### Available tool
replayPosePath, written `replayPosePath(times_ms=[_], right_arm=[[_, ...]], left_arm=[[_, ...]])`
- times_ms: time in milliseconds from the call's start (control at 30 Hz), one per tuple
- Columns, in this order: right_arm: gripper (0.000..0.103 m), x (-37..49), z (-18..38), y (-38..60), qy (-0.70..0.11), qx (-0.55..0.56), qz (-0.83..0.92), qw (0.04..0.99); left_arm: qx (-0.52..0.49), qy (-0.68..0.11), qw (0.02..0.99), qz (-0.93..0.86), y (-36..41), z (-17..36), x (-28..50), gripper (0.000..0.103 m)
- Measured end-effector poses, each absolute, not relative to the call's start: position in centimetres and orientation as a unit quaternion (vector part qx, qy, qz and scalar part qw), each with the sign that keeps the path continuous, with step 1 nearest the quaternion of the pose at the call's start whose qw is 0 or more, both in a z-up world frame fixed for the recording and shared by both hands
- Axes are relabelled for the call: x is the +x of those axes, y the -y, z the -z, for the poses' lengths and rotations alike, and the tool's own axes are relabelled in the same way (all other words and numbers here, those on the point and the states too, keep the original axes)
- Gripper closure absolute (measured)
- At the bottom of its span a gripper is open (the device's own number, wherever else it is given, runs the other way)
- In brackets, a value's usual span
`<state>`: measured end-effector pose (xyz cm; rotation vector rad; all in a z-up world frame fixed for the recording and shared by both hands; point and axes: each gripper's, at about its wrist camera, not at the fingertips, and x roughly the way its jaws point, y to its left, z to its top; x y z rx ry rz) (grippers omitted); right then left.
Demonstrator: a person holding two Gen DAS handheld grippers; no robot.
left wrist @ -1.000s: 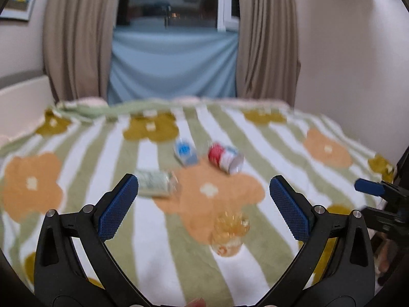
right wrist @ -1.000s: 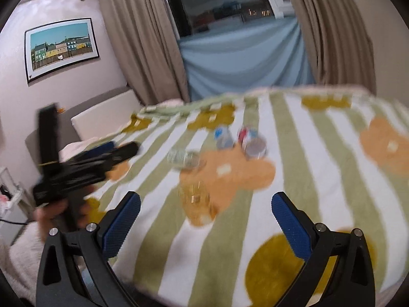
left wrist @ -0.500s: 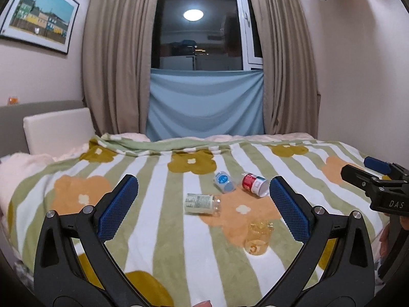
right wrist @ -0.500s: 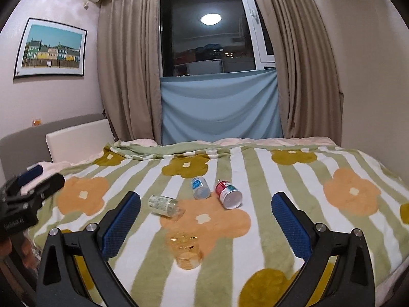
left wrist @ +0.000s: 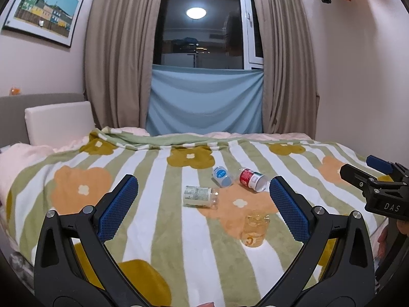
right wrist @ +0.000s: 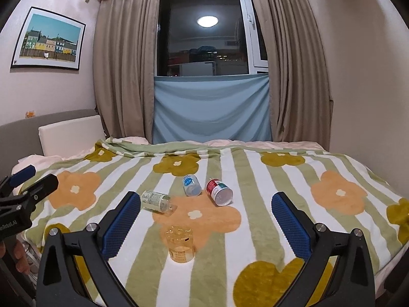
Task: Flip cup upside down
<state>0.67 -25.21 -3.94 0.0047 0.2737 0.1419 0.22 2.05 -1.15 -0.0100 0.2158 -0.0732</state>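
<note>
A small clear amber cup [left wrist: 254,231] stands on the flowered blanket [left wrist: 158,227], nearest to me; it also shows in the right wrist view [right wrist: 180,247]. Its base seems to face up, but I cannot tell for sure. Three more cups lie on their sides behind it: a clear one with a green label [left wrist: 200,196], a blue-labelled one [left wrist: 221,176] and a red-labelled one [left wrist: 253,179]. My left gripper [left wrist: 203,203] is open and empty, held back from the cups. My right gripper [right wrist: 205,216] is open and empty, also short of them.
The bed fills the room's middle, with a white headboard cushion [left wrist: 58,124] at left. Curtains and a dark window [left wrist: 202,28] stand behind. The right gripper's body [left wrist: 378,189] shows at the left view's right edge; the left gripper's body [right wrist: 20,204] at the right view's left edge.
Both grippers have tilted up and drawn back from the bed, so the cups now sit farther away and lower in view. Both stay open. The cups have not moved.
</note>
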Motion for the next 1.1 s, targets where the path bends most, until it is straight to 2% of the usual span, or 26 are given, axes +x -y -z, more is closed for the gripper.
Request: replayPosePath(times_ms=[1100], right_arm=[[0.001,0.61,3.41,25.36,-0.129,-0.005,-0.056,0.99]], left_arm=[[-0.016,-0.114,0.992,0.045,-1.73,1.55,0.57,0.0]])
